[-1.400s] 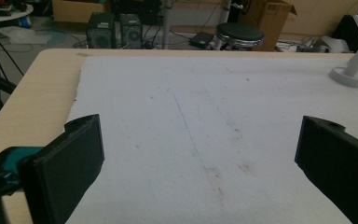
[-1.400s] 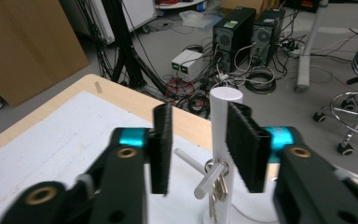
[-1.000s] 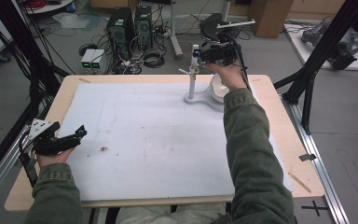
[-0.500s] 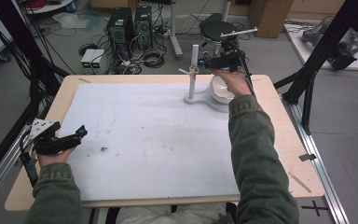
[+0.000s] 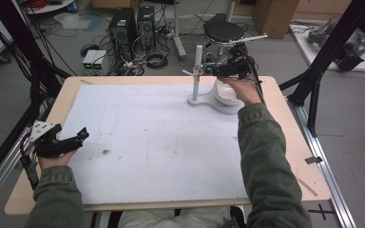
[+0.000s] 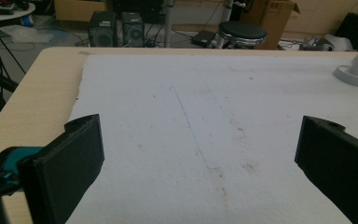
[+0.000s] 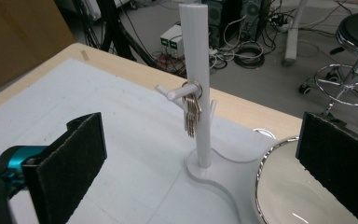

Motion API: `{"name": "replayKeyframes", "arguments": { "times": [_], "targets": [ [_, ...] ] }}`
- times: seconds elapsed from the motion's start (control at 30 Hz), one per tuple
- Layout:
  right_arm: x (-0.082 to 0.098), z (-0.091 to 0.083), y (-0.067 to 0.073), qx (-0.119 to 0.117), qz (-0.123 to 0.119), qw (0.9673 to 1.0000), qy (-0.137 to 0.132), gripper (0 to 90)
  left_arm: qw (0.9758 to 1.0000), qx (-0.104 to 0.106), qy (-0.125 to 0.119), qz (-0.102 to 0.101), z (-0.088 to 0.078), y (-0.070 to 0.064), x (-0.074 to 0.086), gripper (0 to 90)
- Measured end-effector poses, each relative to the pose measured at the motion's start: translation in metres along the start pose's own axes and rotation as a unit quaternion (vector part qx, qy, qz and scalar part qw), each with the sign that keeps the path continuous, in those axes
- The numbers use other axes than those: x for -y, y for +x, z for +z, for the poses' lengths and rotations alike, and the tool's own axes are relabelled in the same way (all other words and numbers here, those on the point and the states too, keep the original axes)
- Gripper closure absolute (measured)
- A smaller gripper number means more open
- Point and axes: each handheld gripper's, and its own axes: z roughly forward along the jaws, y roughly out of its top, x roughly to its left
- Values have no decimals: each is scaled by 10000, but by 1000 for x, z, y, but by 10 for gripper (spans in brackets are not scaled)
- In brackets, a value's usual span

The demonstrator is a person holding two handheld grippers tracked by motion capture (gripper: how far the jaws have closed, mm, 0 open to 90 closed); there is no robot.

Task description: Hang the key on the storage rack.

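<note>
Nearest you, at about eight o'clock on the table [image 5: 285, 142], your left gripper [image 5: 78, 138] rested low at the edge of the white mat [image 5: 161, 147], its jaws spread wide with nothing between them; in the left gripper view they framed only bare, lightly stained mat. Farther out, at about one o'clock, your right gripper [image 5: 208, 69] hung over the far side of the mat, beside the white stand [image 5: 197, 76]. Its jaws had just been opening and stood as wide as they go, holding nothing. In the right gripper view the bunch of keys [image 7: 192, 112] hung by its ring from a short peg [image 7: 175, 92] on the upright post [image 7: 196, 70], clear of both jaws and ahead of them. The white bowl [image 7: 298, 196] sat on the stand's base at about four o'clock from the post, under the right-hand jaw. Your right hand [image 5: 242, 90] was over that bowl in the high view.
</note>
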Motion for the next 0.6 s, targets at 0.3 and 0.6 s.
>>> {"name": "replayKeyframes", "arguments": {
  "times": [0.3, 0.6],
  "targets": [
    [4, -13, 5, 30, -96, 9999, -64, 6, 10000, 8, -15, -9, 0, 0, 0, 17],
    [25, -24, 1, 77, -30, 9999, -68, 6, 10000, 20, -22, -37, 0, 0, 0, 17]
  ]
}}
